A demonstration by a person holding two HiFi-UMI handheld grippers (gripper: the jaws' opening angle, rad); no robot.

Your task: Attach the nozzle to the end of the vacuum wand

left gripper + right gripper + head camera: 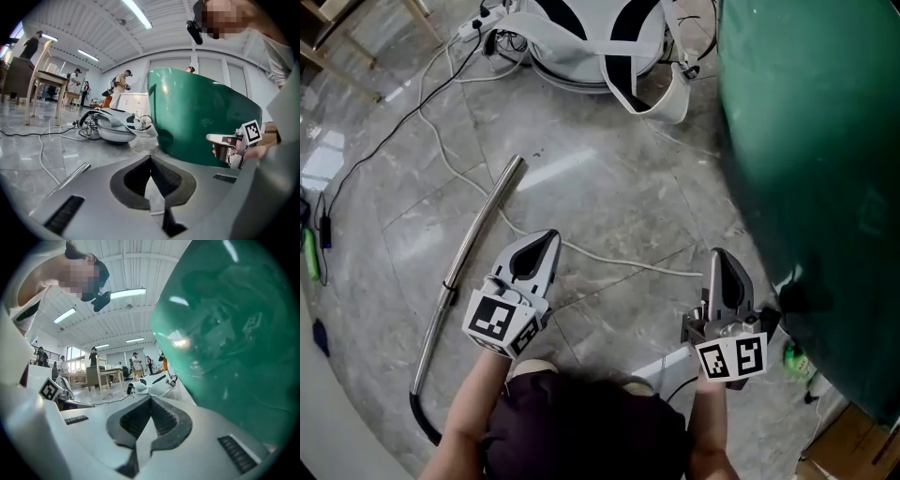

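Note:
The chrome vacuum wand [478,234] lies slanted on the marble floor, with a black hose [420,412] at its near end. Its far tip also shows in the left gripper view as the wand [70,177]. My left gripper [547,238] hangs just right of the wand, shut and empty. My right gripper [719,255] is held further right beside a big green object [816,169], also shut and empty. The jaws meet in the left gripper [151,160] view and the right gripper [151,399] view. I cannot pick out a separate nozzle.
A white vacuum body [591,42] with black stripes and cables sits at the far side. A white cable [609,259] crosses the floor between the grippers. A green bottle [797,361] and a cardboard box [853,441] are at the near right. Wooden tables and people stand far off.

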